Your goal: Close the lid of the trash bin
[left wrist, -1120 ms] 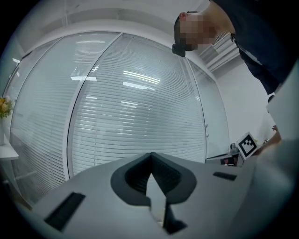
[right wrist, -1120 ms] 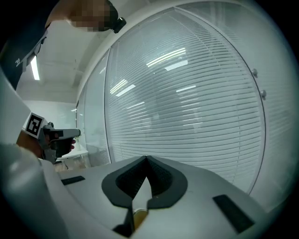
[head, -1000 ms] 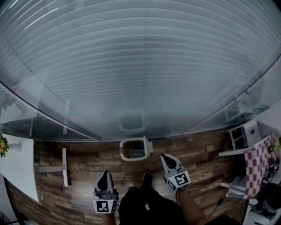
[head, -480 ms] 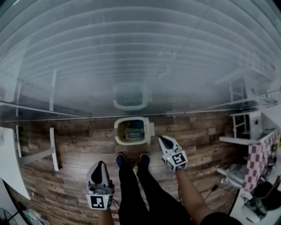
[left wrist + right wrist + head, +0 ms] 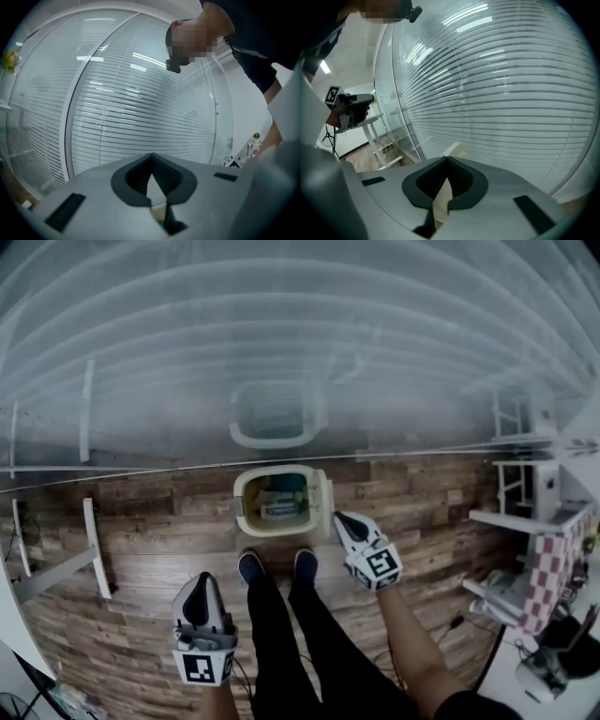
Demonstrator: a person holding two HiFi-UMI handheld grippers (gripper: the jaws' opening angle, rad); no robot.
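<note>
A cream trash bin stands open on the wood floor against a glass wall, with rubbish inside. Its lid stands raised along the bin's right side. My right gripper is shut, its tip just right of the lid's lower corner; whether they touch I cannot tell. In the right gripper view the cream lid shows just beyond the shut right gripper. My left gripper hangs shut and empty, left of the person's shoes and well short of the bin. The left gripper faces the blinds.
The glass wall with blinds rises right behind the bin and mirrors it. The person's shoes stand just in front of the bin. A white table leg lies at the left. Shelves and a checked cloth are at the right.
The person has stepped up to the bin, which now lies closer. The right gripper has moved in beside the raised lid. The left gripper stays low at the left.
</note>
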